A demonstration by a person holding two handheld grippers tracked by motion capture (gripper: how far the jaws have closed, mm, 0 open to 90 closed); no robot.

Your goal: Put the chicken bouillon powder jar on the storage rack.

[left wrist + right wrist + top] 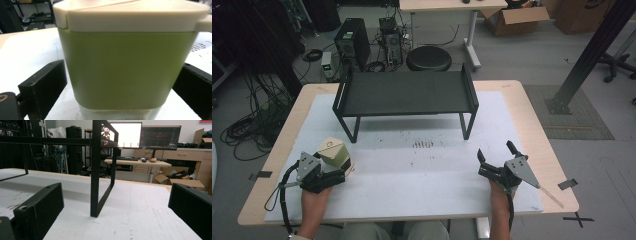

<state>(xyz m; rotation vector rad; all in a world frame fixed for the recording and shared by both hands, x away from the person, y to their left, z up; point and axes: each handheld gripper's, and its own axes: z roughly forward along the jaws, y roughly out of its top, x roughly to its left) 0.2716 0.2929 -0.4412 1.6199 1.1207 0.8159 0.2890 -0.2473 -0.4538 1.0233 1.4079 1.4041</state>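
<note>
We bracket the green plastic canister with cream lid in our left gripper, jaws wide, not yet clamped; right gripper waits open.

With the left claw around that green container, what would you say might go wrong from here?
The left claw flanks the green container low on its body; if the grip lands off-centre, the tall container may tip. Its cream lid could pop loose. Lifting toward the black shelf, it may clip the rail.

Grey floor with computer tower, round stool, cardboard box.
</note>
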